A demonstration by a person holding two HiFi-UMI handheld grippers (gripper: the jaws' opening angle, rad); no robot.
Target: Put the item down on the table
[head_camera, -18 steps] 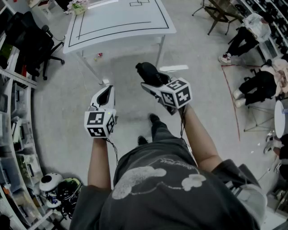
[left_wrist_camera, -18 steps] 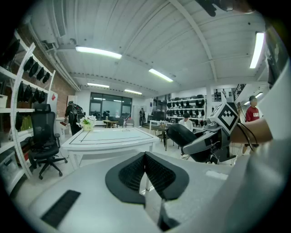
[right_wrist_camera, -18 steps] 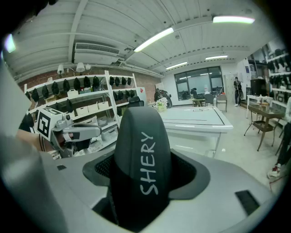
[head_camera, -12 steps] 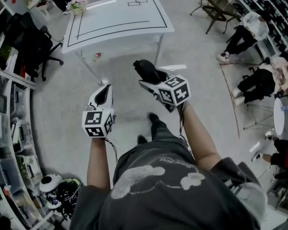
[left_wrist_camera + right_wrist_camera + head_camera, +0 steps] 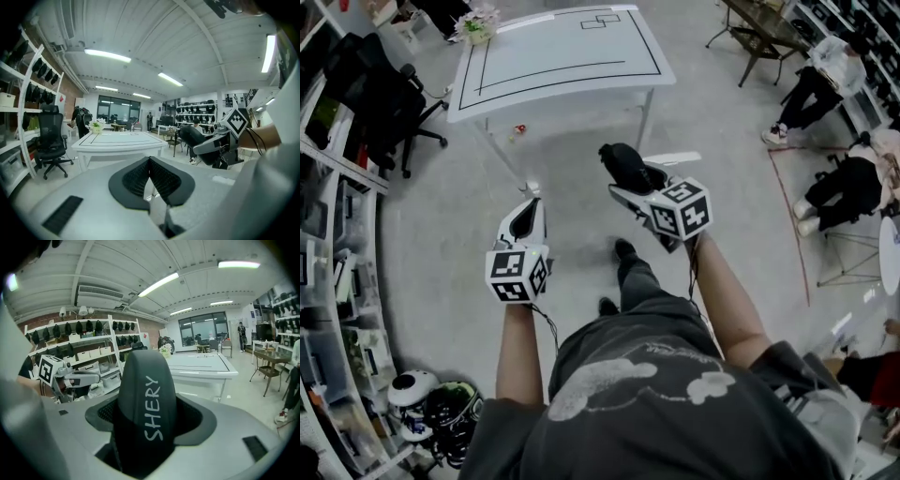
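Note:
My right gripper (image 5: 630, 176) is shut on a black rounded item (image 5: 622, 163) with white "SHERY" lettering (image 5: 153, 408). The item stands up between the jaws and fills the gap. I hold it in the air over the floor, short of the white table (image 5: 553, 58), whose top carries black outline markings. The left gripper (image 5: 526, 208) is level with it on the left, shut with nothing in it; its pads (image 5: 150, 161) meet at the tip. In the left gripper view the table (image 5: 119, 138) lies ahead and the held item (image 5: 190, 136) shows at the right.
A flower pot (image 5: 478, 21) stands on the table's far left corner. A black office chair (image 5: 380, 94) and shelving (image 5: 328, 234) line the left. Helmets (image 5: 431, 405) lie on the floor near my feet. Seated people (image 5: 844, 178) are at the right. A small red thing (image 5: 519, 129) lies under the table.
The table and both grippers have slid lower and rightward in the head view. The right gripper's hold on the black item and the shut left gripper look the same.

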